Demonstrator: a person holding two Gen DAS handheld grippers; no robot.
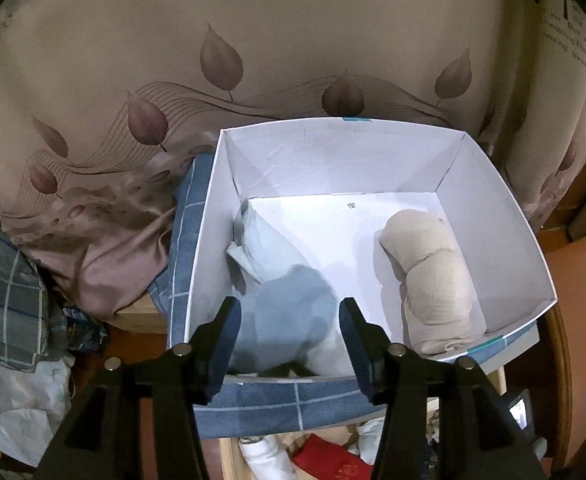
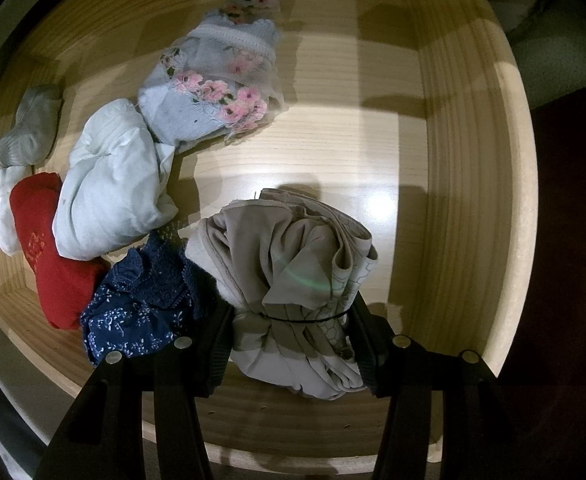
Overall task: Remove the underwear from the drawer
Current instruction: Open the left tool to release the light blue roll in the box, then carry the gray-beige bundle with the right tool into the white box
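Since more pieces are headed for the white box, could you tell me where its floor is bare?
In the white box, bare floor runs down the middle between the pale blue bundle and the beige roll, and along the back wall behind both. The left wall and right side are taken. The near edge is crowded, where the left tool straddles the blue bundle.

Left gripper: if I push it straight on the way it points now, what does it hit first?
Most likely the pale blue garment lying in the white box, right between the open left gripper fingers. Depth is hard to judge, so contact may already be close.
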